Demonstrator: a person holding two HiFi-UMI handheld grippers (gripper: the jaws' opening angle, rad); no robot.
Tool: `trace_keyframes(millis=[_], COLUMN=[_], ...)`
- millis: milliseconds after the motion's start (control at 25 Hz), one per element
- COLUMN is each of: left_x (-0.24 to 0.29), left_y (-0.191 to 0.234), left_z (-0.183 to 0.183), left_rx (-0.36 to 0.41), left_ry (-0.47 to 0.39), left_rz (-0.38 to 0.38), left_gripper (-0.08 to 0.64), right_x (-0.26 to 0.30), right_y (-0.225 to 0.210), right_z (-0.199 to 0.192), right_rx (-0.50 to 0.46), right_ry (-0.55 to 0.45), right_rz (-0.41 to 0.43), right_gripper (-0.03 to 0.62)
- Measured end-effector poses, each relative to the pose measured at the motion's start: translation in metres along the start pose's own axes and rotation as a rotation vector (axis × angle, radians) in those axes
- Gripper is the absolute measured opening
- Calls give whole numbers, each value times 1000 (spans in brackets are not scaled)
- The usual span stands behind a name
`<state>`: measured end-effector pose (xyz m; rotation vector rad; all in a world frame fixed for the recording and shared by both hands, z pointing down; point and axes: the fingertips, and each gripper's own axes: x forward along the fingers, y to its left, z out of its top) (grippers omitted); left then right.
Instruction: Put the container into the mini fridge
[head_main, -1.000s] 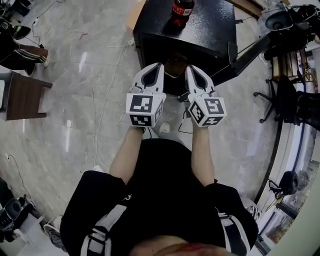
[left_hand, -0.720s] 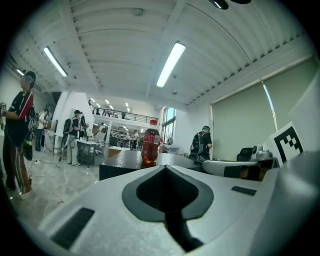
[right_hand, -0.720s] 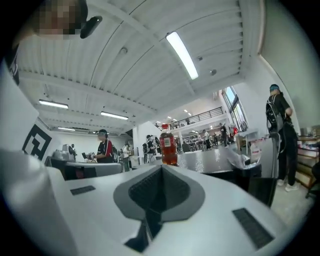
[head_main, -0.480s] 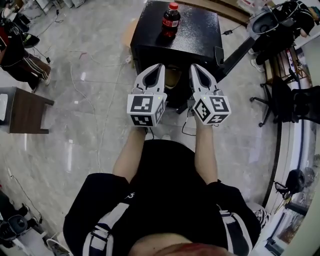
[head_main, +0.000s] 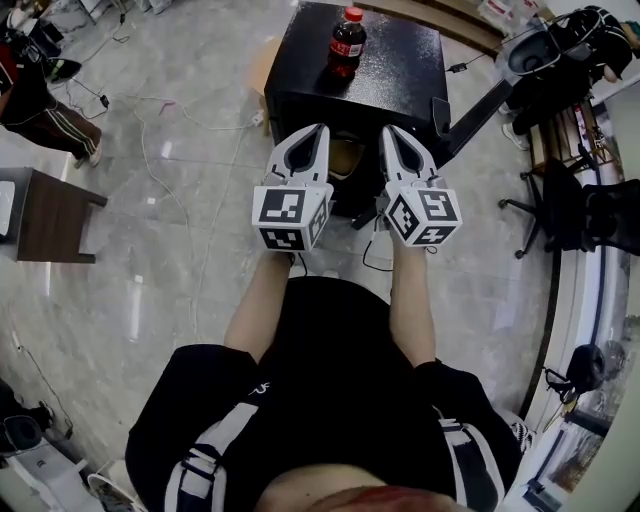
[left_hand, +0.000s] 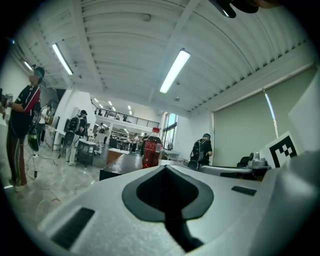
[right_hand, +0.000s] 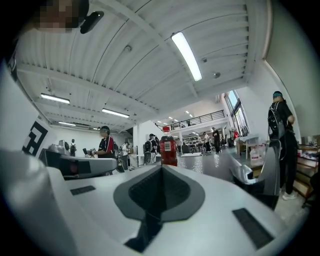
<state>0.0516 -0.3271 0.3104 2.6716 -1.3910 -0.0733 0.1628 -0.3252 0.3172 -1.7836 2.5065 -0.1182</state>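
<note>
A cola bottle (head_main: 346, 42) with a red cap stands upright on top of the black mini fridge (head_main: 400, 70) ahead of me on the floor. My left gripper (head_main: 318, 131) and right gripper (head_main: 390, 132) are held side by side in front of the fridge's front face, both shut with nothing in them. Between them shows a brownish thing in the fridge's opening (head_main: 346, 156); I cannot tell what it is. The bottle (left_hand: 151, 148) rises just past the left gripper (left_hand: 167, 167). It stands likewise beyond the right gripper (right_hand: 161, 167) as a bottle (right_hand: 168, 146) on the fridge top.
The fridge door (head_main: 476, 104) stands swung out to the right. A brown side table (head_main: 55, 215) is at the left, and cables (head_main: 190, 150) run over the marble floor. Office chairs (head_main: 560, 215) crowd the right side. People stand in the background.
The view has shifted so the fridge and bottle sit lower in the head view. Both grippers stay shut, side by side, almost unmoved.
</note>
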Motion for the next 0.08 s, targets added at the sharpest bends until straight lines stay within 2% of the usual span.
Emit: trace_keyframes(millis=[80], left_x=[2], left_y=[2], left_z=[-1], left_rx=[6], left_ry=[2], left_rz=[6], left_gripper=[5], right_x=[3], right_y=[1], right_z=[0], right_rx=[-9], right_ry=[-1], right_rz=[9], right_gripper=[12])
